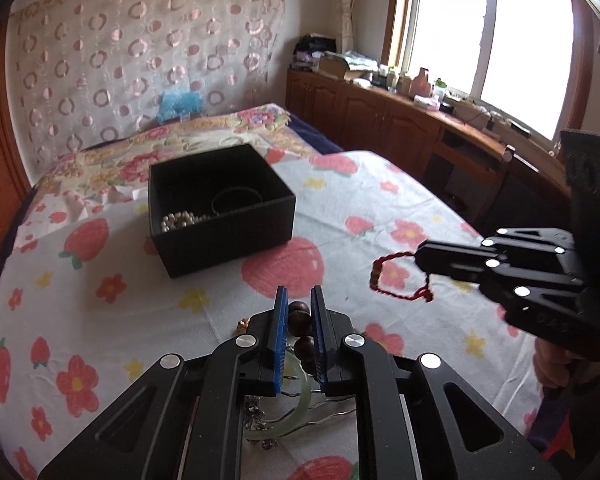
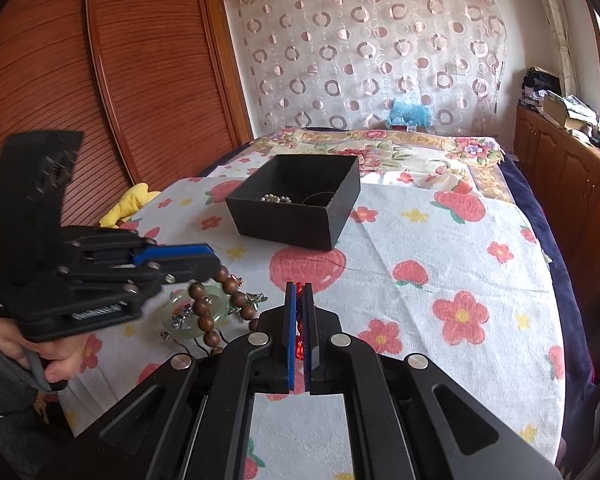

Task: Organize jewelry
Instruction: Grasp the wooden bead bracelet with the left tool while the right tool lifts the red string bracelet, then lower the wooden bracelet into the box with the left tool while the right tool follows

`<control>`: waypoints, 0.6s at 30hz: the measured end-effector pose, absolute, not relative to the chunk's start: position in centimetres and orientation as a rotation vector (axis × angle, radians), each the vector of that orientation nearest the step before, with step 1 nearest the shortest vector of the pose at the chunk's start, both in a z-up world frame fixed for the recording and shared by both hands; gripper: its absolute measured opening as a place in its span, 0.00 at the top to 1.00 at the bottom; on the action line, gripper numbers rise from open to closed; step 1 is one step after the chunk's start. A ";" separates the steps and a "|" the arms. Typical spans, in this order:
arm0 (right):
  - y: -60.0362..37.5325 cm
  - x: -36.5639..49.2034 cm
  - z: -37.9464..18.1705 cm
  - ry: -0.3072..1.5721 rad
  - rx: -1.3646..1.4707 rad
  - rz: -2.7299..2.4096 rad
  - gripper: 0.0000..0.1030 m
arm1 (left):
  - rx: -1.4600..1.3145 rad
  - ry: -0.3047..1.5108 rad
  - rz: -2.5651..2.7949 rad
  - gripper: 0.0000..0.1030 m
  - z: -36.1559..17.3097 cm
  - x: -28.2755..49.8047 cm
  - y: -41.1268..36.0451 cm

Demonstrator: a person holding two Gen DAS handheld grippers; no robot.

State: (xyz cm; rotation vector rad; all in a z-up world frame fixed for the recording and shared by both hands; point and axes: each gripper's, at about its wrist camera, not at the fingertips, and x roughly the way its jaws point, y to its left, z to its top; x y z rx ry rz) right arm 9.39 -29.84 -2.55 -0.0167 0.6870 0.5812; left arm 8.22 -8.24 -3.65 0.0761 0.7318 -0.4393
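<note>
On the strawberry-print bedspread stands an open black box (image 1: 224,236) (image 2: 284,224) with a pearl string (image 1: 178,221) (image 2: 276,199) and a thin dark band inside. My left gripper (image 1: 299,306) (image 2: 217,259) is shut on a brown wooden bead bracelet (image 1: 300,316) (image 2: 204,322), whose loop hangs from its tips over a pale green jade bangle (image 1: 302,402) (image 2: 171,307) and small silver pieces lying on the cloth. My right gripper (image 2: 300,292) (image 1: 418,256) is shut on a red cord bracelet (image 1: 376,276) (image 2: 299,346), held in the air to the right of the box.
A yellow soft item (image 2: 130,204) lies at the bed's left edge by the brown slatted wardrobe doors (image 2: 100,80). Wooden cabinets (image 1: 380,116) with clutter run under the window on the right. A person's hand (image 2: 48,356) grips the left tool's handle.
</note>
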 end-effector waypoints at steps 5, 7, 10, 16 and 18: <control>-29.7 9.7 -1.8 0.673 -0.027 0.584 0.97 | 0.056 0.674 -0.453 0.90 -1.1 7.5 -7.6; -29.6 10.0 -1.4 0.666 -0.031 0.584 0.97 | 0.052 0.656 -0.454 0.90 -0.3 7.4 -7.4; -29.1 10.7 -0.8 0.657 -0.038 0.588 0.97 | 0.052 0.627 -0.450 0.90 1.1 7.5 -7.0; -27.8 12.6 0.1 0.649 -0.060 0.613 0.97 | 0.038 0.581 -0.440 0.90 3.0 8.5 -5.7; -27.4 13.2 0.2 0.648 -0.061 0.622 0.97 | 0.026 0.568 -0.436 0.90 3.7 9.1 -5.2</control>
